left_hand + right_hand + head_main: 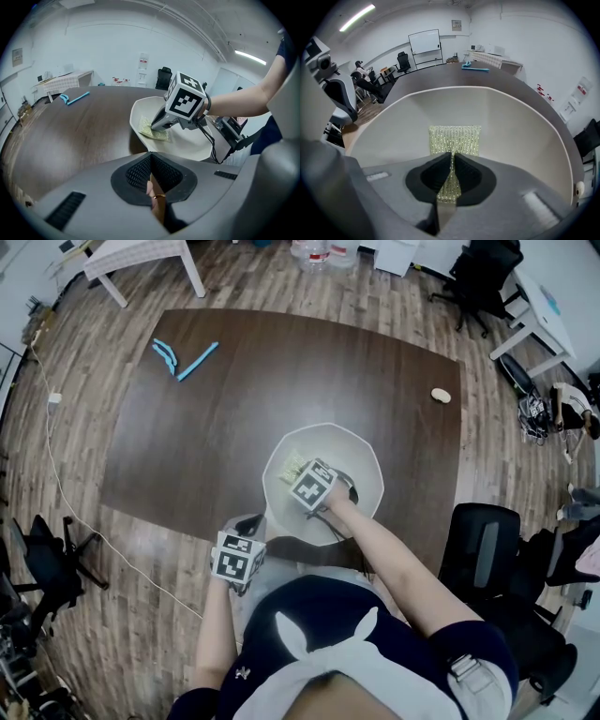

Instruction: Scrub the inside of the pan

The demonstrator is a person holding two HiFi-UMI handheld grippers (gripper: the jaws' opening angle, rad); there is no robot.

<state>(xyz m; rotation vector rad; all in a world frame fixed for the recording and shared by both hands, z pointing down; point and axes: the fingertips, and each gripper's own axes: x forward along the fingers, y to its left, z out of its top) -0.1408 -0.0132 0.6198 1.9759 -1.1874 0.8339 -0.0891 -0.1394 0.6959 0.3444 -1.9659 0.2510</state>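
Right gripper jaws are closed on a yellow-green scrub pad, whose free end lies flat on the inner floor of the white pan, toward the pan's far-left side in the head view. Left gripper jaws, at the pan's near-left side, are clamped on a tan handle with a gold ring. Beneath the pan is the dark wooden bench. Well beyond the pan, far left, lie blue plastic pieces; far right of it sits a small beige object. A black office chair stands to the pan's right, off the bench.
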